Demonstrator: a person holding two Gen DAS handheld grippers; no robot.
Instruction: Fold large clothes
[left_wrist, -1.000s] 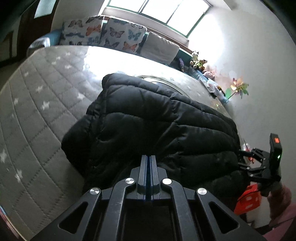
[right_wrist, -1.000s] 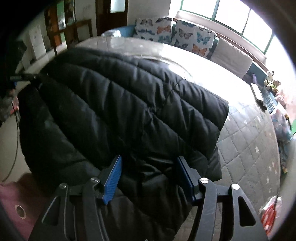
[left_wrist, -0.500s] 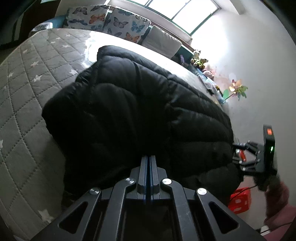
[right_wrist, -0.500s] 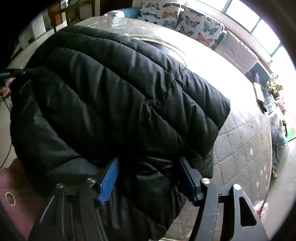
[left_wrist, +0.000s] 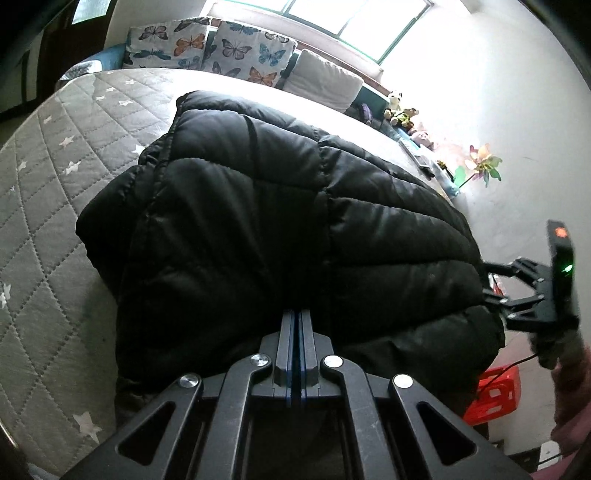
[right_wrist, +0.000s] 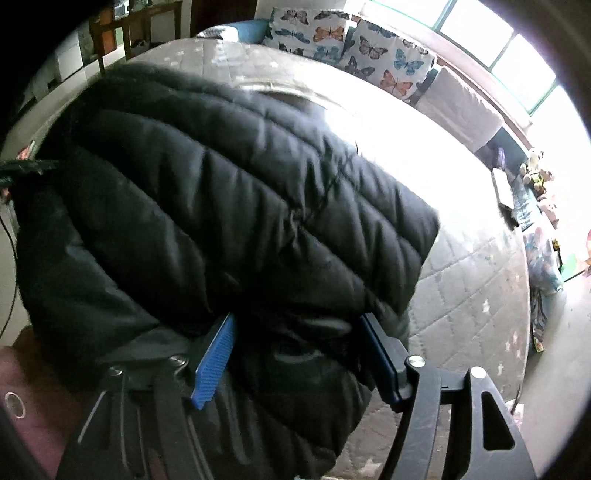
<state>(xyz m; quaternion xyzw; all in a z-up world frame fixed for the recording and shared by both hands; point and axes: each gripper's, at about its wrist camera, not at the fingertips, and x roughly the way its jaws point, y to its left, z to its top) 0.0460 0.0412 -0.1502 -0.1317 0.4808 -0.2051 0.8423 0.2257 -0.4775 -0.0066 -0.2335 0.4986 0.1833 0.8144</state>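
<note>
One grey quilted mattress (left_wrist: 40, 229) with white stars carries one black puffer jacket (left_wrist: 280, 229), folded into a thick bundle near its front edge and hanging partly over it. Three pillows line the far side: two butterfly pillows (left_wrist: 207, 50) and one plain pillow (left_wrist: 323, 79). The left gripper (left_wrist: 296, 314) has its jaws pressed fully together at the jacket's near edge; whether fabric is pinched between them cannot be told. The right gripper (right_wrist: 295, 332) has its jaws wide apart, jacket bulging between its two blue pads (right_wrist: 214, 363)
</note>
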